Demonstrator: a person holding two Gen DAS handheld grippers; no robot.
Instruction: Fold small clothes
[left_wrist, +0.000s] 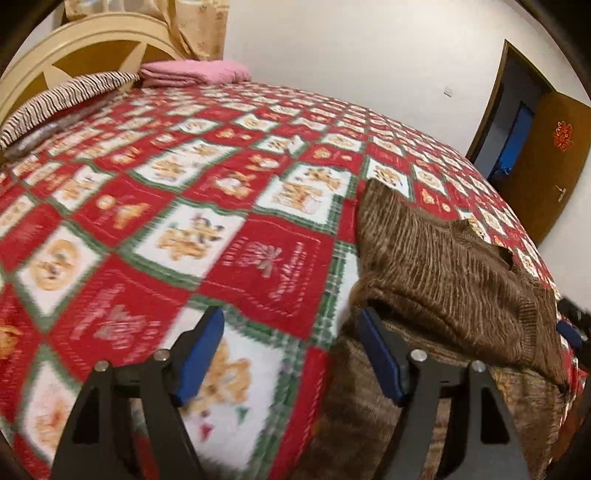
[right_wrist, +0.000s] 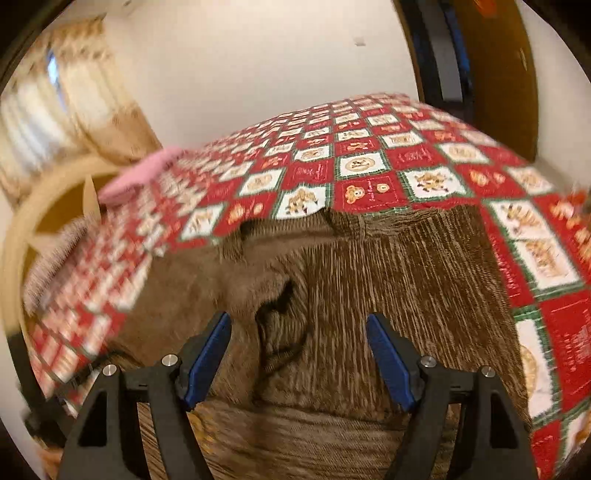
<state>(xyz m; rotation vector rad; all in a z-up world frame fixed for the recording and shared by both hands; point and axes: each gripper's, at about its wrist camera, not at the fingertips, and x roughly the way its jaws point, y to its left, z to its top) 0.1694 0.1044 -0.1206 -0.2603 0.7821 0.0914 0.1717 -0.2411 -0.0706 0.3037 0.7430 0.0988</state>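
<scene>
Left wrist view: the left claw (left_wrist: 291, 347) is spread apart over the bed (left_wrist: 221, 206), gripping nothing. A brown sweater (left_wrist: 443, 266) lies partly folded beside its right finger. Right claw (right_wrist: 299, 350) hangs agape above the sweater (right_wrist: 388, 277), clamping nothing.

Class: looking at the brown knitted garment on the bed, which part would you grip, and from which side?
Grip the brown knitted garment at its raised folded edge nearest the left tool, coming in from the near bed edge. That edge stands off the quilt, so a finger can likely slide under.
</scene>
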